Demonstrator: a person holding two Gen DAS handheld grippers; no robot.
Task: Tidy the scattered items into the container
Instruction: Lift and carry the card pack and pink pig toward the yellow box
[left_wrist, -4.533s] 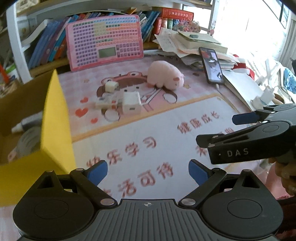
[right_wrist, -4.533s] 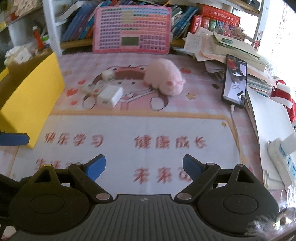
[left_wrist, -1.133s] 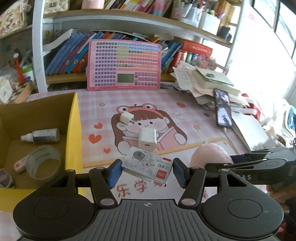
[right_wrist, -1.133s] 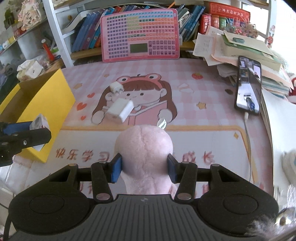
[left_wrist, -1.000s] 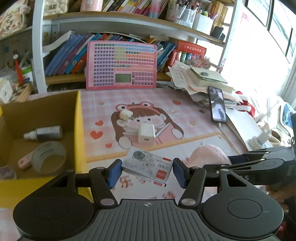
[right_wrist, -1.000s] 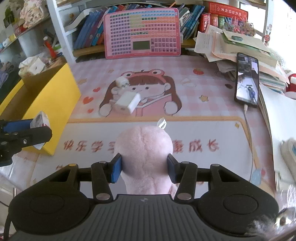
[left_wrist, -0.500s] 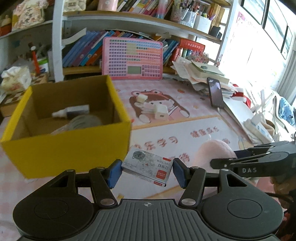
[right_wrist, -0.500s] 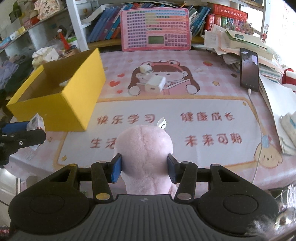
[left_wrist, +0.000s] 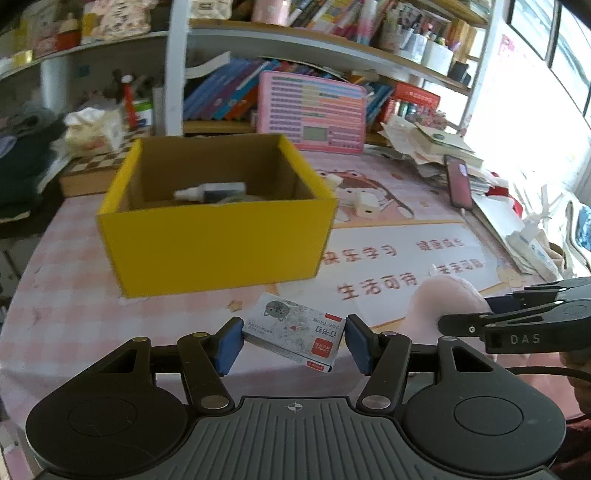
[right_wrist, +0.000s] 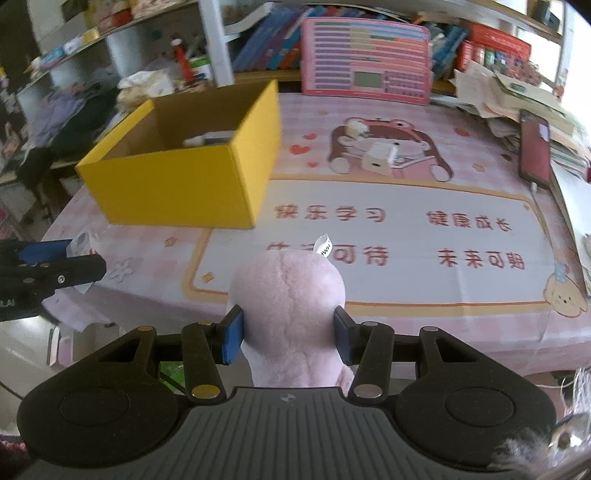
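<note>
Change since earlier: both grippers have pulled back from the mat, each carrying an item; the yellow box now sits whole in the middle left of the left view instead of cut off at its left edge.
Left gripper: fingers about half open, pads pressed on the ends of a small staple box held tilted, low in the frame.
Right gripper: fingers partly closed, squeezing a pink plush toy; a white tag sticks up from the toy's top.
Yellow box contents: a small white bottle lies inside; the rest is hidden by the front wall.
In the way: the box's tall front wall stands between both grippers and its opening.
Left on the mat: a white charger and a smaller white plug, right of the box, upper centre.
Around: a phone at the right edge, a pink toy keyboard leaning against the bookshelf behind, and a stack of papers at upper right.
</note>
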